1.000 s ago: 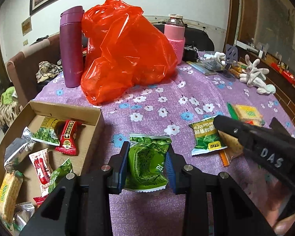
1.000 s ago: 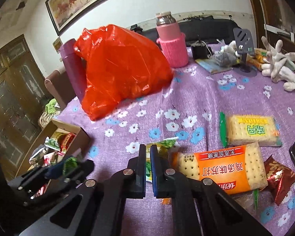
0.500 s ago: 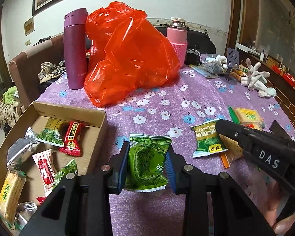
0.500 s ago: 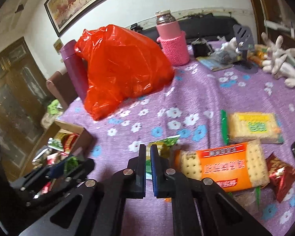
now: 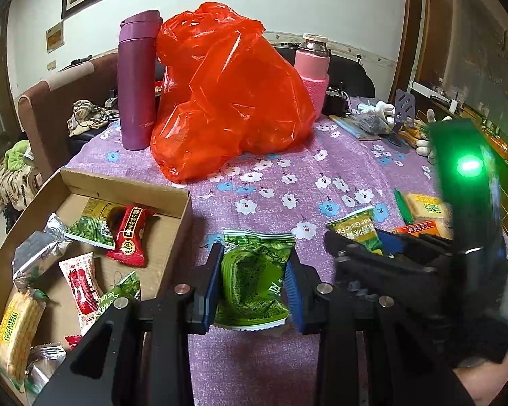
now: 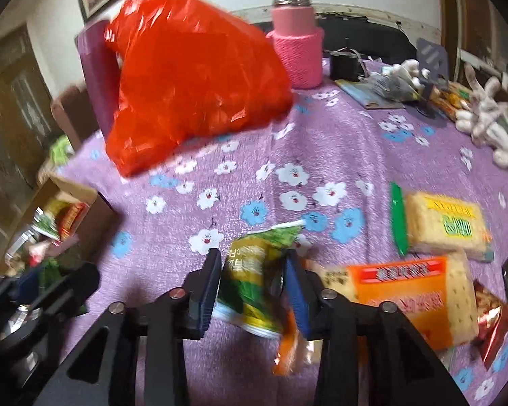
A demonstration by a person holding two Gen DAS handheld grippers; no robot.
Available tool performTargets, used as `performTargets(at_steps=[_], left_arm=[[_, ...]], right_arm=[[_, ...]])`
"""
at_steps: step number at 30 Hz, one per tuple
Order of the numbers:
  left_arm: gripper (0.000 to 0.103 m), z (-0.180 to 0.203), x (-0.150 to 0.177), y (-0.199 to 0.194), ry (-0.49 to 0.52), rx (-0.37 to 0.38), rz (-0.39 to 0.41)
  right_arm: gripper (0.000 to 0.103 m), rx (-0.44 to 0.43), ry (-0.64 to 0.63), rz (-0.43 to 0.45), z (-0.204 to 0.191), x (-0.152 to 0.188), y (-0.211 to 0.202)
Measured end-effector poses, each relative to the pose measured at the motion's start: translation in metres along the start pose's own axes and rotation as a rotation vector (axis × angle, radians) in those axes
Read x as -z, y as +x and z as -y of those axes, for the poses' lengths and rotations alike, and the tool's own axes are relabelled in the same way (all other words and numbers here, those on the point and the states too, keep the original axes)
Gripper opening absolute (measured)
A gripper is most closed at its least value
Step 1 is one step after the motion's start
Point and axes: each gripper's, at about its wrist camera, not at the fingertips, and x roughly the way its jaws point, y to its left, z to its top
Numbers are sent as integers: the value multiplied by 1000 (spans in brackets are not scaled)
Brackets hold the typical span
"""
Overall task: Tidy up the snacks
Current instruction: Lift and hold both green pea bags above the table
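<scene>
left gripper (image 5: 254, 287) clamped on green pea packet (image 5: 254, 280), just beside cardboard box (image 5: 172, 199); lift, then carry over wall. right gripper (image 6: 254, 287) jaws opening astride garlic pea packet (image 6: 254, 270); center b4 closing.

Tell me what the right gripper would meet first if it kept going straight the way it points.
The green-and-yellow snack packet: it already lies between the right gripper's opening jaws, on the purple tablecloth. Whether the pads touch it is unclear through the blur.
</scene>
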Motion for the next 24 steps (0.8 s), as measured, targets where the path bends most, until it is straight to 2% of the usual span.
performTargets(at_steps=[3,6,14,24], left_arm=[[33,-2,0,1,-9,1,-8],[33,-1,0,2,-3,-6,-8],[33,2,0,3,9,-13,-3],[33,4,1,2,13,-17,4]], right_arm=[[39,13,-9,3,-2,1,0],[36,-45,43,26,10,3,-7],[36,-103,85,142,21,3,-41],[36,-119,79,170,15,4,-49]])
